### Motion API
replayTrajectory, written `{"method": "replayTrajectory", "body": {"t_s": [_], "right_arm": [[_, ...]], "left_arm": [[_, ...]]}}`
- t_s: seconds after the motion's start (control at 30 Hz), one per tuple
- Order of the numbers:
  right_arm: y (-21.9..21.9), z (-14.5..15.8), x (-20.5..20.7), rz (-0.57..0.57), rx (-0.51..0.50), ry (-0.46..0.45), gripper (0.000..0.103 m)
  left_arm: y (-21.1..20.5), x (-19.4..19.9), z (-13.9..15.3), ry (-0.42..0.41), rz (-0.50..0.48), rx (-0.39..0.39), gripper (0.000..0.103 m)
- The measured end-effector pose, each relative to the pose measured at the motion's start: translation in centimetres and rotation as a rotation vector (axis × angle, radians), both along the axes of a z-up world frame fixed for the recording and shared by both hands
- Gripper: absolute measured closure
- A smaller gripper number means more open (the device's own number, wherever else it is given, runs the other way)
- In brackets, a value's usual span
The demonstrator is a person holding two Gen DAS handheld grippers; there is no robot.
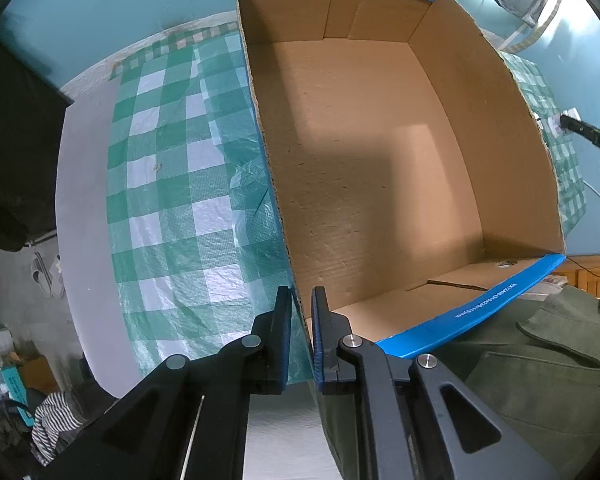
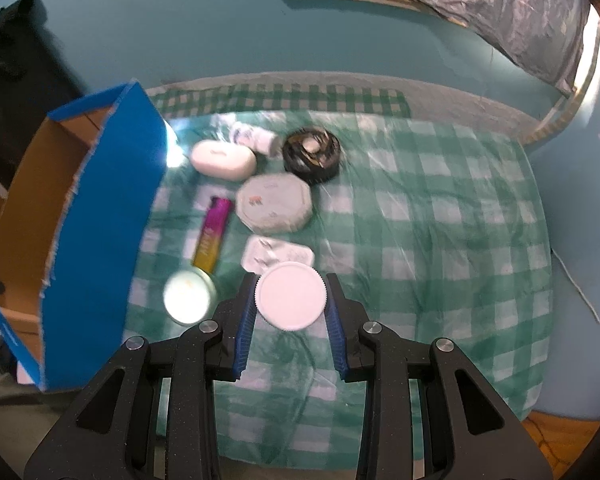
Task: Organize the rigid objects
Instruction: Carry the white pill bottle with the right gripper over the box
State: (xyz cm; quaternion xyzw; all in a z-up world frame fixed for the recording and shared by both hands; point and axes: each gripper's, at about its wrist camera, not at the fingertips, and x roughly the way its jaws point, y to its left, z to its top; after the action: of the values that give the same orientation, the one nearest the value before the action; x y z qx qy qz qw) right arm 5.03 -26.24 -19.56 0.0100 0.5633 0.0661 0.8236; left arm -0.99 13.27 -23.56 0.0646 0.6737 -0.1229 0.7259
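Right wrist view: right gripper (image 2: 290, 300) fingers are closed on a round white ribbed plastic lid (image 2: 290, 295), held above the green-white checked cloth (image 2: 420, 220) on the counter. Left gripper (image 1: 301, 320) fingers pinch the near corner wall of the blue-outside brown cardboard box (image 1: 380, 168), which looks empty. Risk, imo: the lid is held only by its edge w/ thin contact, so it may slip or tilt during transfer to the box.
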Motion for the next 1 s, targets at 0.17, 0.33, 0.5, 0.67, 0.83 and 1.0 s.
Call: {"method": "replayTrajectory", "body": {"t_s": [0.17, 0.33, 0.5, 0.67, 0.83, 1.0], "right_arm": [[1.9, 1.7, 1.3, 0.039, 0.006, -0.022, 0.071], [3.9, 2.8, 2.8, 0.086, 0.012, -0.039, 0.071], [6.0, 3.6, 4.5, 0.132, 0.023, -0.050, 0.071], [7.8, 4.0, 6.0, 0.175, 0.029, -0.058, 0.071], [9.8, 4.2, 7.5, 0.221, 0.031, -0.063, 0.071], [11.8, 4.2, 8.8, 0.259, 0.039, -0.064, 0.071]], "left_arm": [[-0.3, -0.2, 0.1, -0.006, -0.007, 0.004, 0.093], [-0.2, -0.1, 0.3, -0.010, -0.009, 0.002, 0.094], [-0.1, -0.1, 0.3, -0.011, -0.015, 0.003, 0.093], [-0.1, -0.1, 0.3, -0.011, -0.014, 0.003, 0.093], [-0.1, -0.1, 0.3, -0.013, -0.015, 0.005, 0.093], [0.0, 0.0, 0.3, -0.013, -0.015, 0.006, 0.093]]}}
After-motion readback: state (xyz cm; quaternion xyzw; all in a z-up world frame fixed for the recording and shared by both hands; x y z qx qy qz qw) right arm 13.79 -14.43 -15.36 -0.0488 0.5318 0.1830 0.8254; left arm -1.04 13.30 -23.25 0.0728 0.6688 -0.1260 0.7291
